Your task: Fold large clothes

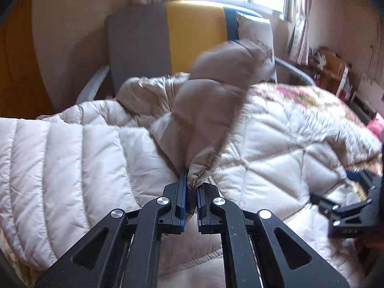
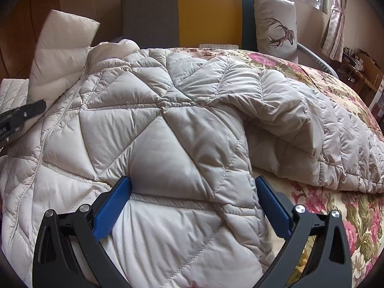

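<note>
Pinching a sleeve cuff (image 1: 199, 175) of the beige quilted down jacket (image 2: 153, 129), the left gripper (image 1: 190, 187) has its fingers clamped on fabric. Fingers wide apart, the right gripper (image 2: 193, 184) presses into the jacket, which lies spread over a floral bedspread (image 2: 336, 211). Beyond stands a deer-print cushion (image 2: 276, 21).

Left hand-held gripper (image 1: 190, 187) pitched downward, jaws nearly together, pinching a bunched fold of the quilted jacket (image 1: 211, 110) between the blue pads (image 1: 183, 192); cloth rises toward 1 o'clock. Right hand-held gripper (image 2: 193, 187) also pitched downward, jaws spread wide, blue fingers (image 2: 112, 208) at 8 and 4 o'clock straddling the jacket, clamped on nothing.
</note>
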Available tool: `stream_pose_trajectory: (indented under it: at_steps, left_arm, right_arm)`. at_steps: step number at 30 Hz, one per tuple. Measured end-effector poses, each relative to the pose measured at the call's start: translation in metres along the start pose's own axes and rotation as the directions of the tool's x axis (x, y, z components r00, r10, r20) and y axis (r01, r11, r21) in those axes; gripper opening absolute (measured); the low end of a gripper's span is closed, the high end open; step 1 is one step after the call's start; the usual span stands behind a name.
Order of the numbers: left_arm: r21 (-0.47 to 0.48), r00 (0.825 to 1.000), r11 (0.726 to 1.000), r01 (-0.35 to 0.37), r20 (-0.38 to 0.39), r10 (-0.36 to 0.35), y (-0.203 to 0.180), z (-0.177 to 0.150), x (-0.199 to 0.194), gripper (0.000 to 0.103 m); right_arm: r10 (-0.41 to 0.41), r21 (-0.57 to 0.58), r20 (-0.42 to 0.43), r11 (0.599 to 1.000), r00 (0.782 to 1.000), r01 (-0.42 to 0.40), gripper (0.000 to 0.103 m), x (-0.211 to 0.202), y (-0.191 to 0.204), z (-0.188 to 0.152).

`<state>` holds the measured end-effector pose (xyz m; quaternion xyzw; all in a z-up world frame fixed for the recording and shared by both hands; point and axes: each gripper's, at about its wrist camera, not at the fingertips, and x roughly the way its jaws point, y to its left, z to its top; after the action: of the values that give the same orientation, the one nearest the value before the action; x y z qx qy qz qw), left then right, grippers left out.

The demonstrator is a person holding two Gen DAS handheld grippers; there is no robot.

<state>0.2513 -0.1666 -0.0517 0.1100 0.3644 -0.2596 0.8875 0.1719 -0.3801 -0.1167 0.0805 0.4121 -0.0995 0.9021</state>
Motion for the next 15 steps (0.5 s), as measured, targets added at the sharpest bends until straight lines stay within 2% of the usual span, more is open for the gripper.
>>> stream_pose_trajectory:
  at_steps: [1, 3, 4, 5, 7, 9, 11, 12, 13, 14, 15]
  left_arm:
    - [0.011, 1.0, 1.0, 0.009, -0.019, -0.008, -0.001, -0.002, 0.002, 0.015]
    - [0.012, 0.999, 0.999, 0.037, -0.021, -0.037, -0.001, -0.004, -0.004, 0.035]
    - [0.007, 0.998, 0.998, 0.056, -0.015, -0.056, -0.002, -0.004, -0.012, 0.065]
    - [-0.002, 0.998, 0.998, 0.07, 0.004, -0.07, 0.0, -0.005, -0.021, 0.082]
    - [-0.018, 0.989, 0.992, 0.123, 0.083, -0.121, 0.004, -0.01, -0.048, 0.082]
    - [-0.012, 0.987, 0.993, 0.115, 0.114, -0.113, 0.006, -0.011, -0.067, 0.078]
    - [-0.014, 0.989, 0.998, 0.06, 0.136, -0.058, 0.014, -0.011, -0.08, 0.052]
    - [-0.03, 0.991, 0.999, 0.031, 0.128, -0.027, 0.023, -0.012, -0.082, 0.045]
    - [-0.07, 0.993, 0.998, 0.007, 0.115, 0.001, 0.039, -0.011, -0.081, 0.033]
    - [-0.108, 0.994, 0.994, -0.014, 0.109, 0.026, 0.055, -0.009, -0.077, 0.026]
    - [-0.138, 0.993, 0.99, -0.042, 0.101, 0.056, 0.069, -0.007, -0.075, 0.024]
  right_arm:
    - [0.002, 0.002, 0.0, 1.0, 1.0, -0.002, 0.101, 0.0, 0.0, 0.0]
    - [0.006, 0.006, -0.002, 1.0, 1.0, -0.006, 0.101, 0.001, -0.001, 0.0]
    - [0.009, 0.008, -0.003, 1.0, 1.0, -0.009, 0.101, 0.001, -0.002, 0.0]
    - [0.011, 0.01, -0.004, 1.0, 1.0, -0.01, 0.101, 0.002, -0.002, 0.001]
    - [0.009, 0.01, -0.003, 1.0, 1.0, -0.009, 0.101, 0.002, -0.003, 0.001]
    - [0.006, 0.009, -0.002, 1.0, 1.0, -0.006, 0.101, 0.002, -0.003, 0.001]
    - [0.008, 0.01, -0.003, 1.0, 1.0, -0.008, 0.101, 0.002, -0.003, 0.001]
    - [0.008, 0.01, -0.002, 1.0, 1.0, -0.008, 0.101, 0.002, -0.003, 0.001]
    - [0.008, 0.009, -0.002, 1.0, 1.0, -0.008, 0.101, 0.002, -0.003, 0.001]
    - [0.008, 0.009, -0.002, 1.0, 1.0, -0.008, 0.101, 0.002, -0.003, 0.001]
    - [0.008, 0.009, -0.002, 1.0, 1.0, -0.008, 0.101, 0.002, -0.003, 0.001]
